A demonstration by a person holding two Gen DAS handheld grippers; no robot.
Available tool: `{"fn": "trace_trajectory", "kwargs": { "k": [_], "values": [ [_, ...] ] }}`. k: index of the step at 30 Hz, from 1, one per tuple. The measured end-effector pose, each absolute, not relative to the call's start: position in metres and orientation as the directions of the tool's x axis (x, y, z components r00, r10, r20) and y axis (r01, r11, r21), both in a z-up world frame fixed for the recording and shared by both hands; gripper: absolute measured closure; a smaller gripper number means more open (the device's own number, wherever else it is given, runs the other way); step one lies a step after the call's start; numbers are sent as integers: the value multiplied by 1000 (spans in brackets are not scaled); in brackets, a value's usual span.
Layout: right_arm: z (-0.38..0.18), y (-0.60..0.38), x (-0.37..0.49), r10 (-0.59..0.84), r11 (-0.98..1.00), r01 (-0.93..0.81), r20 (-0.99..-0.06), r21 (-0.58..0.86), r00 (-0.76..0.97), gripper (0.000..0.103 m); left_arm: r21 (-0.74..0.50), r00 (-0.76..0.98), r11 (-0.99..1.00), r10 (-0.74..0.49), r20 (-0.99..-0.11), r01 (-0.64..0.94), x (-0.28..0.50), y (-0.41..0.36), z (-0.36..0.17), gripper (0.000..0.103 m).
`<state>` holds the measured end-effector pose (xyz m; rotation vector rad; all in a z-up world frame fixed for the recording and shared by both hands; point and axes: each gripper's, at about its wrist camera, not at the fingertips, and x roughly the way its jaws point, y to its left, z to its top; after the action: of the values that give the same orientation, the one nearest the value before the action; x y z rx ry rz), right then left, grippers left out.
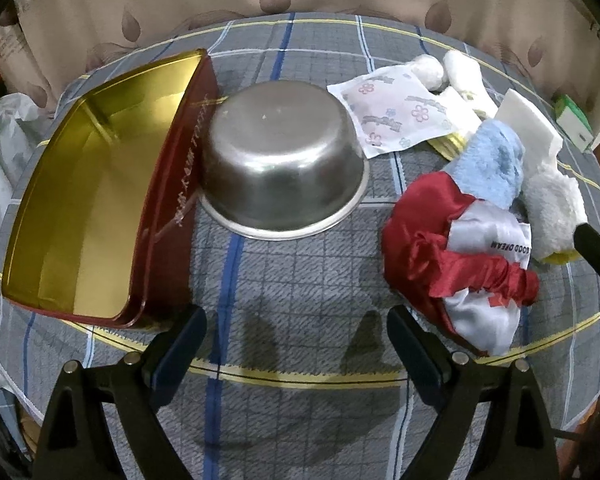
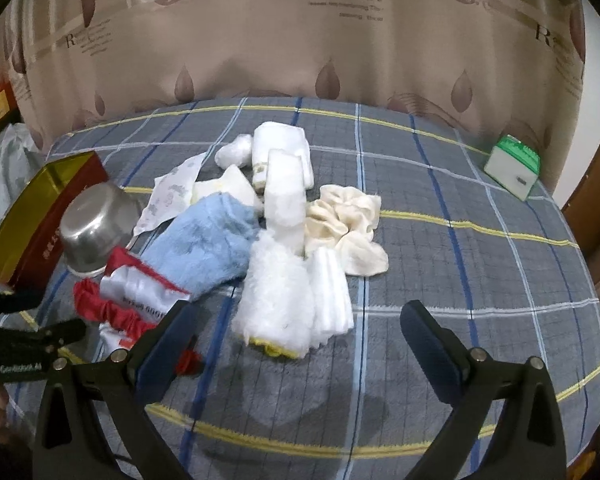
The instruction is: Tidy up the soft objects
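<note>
Both your left tongs (image 1: 296, 332) and right tongs (image 2: 296, 330) hang spread and empty. The soft pile (image 2: 276, 240) sits mid-frame in the right view, pieces overlapping; grab the fluffy white cloth (image 2: 278, 300) and you may drag the blue towel (image 2: 204, 248) along.

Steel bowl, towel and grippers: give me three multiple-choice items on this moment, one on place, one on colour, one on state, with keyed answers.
1. Where is the steel bowl?
A. Inside the tin
B. Beside the red tin, on the blanket
C. On the cloth pile

2. The fluffy towel by the red satin cloth is:
A. Green
B. Black
C. Light blue

3. The bowl is:
A. Upside down
B. Upright, full
C. On its side

Answers: 1 B, its rim rests on the blanket next to the tin. 2 C, pale blue pile. 3 A, its base faces up.
</note>
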<state>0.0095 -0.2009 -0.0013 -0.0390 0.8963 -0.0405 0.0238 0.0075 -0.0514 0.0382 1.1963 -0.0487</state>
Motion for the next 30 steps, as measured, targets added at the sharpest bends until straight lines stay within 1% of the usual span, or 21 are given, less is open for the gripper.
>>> {"fn": "trace_trajectory", "kwargs": {
  "k": [3, 11, 18, 20, 21, 22, 23, 24, 26, 27, 29, 30],
  "values": [
    [-4, -198, 17, -50, 998, 6, -784, -59, 619, 9, 3, 365, 998, -22, -931, 67, 24, 6, -52, 9],
    [-3, -198, 7, -50, 995, -35, -772, -93, 633, 11, 6, 366, 995, -30, -930, 98, 29, -1, -52, 9],
    [-1, -201, 5, -10, 995, -67, -760, -71, 649, 17, 9, 377, 990, -44, -925, 139, 34, -12, -53, 9],
    [-4, -202, 11, 1, 996, -71, -765, -58, 644, 21, 6, 374, 990, -48, -926, 144, 36, -14, -54, 9],
    [-5, -203, 12, 8, 996, -72, -766, -50, 643, 28, 12, 374, 989, -44, -926, 145, 37, -14, -55, 9],
    [-6, -203, 14, 16, 997, -72, -765, -39, 643, 33, 16, 374, 989, -41, -926, 147, 38, -14, -55, 9],
    [-7, -204, 16, 32, 997, -78, -766, -24, 642, 36, 21, 376, 988, -38, -926, 151, 39, -15, -55, 9],
    [-8, -204, 17, 47, 996, -88, -767, -13, 640, 40, 24, 378, 988, -36, -925, 152, 40, -16, -55, 9],
    [-11, -203, 18, 61, 995, -99, -765, -4, 641, 45, 34, 384, 987, -29, -923, 156, 41, -17, -56, 9],
    [-12, -203, 18, 68, 994, -105, -765, 0, 641, 45, 36, 384, 987, -28, -923, 159, 43, -19, -56, 9],
    [-14, -200, 20, 94, 991, -131, -766, 13, 637, 54, 38, 382, 986, -28, -924, 163, 46, -21, -57, 9],
    [-14, -199, 20, 103, 990, -138, -762, 17, 639, 56, 40, 382, 985, -27, -924, 165, 47, -22, -57, 9]
  ]
}}
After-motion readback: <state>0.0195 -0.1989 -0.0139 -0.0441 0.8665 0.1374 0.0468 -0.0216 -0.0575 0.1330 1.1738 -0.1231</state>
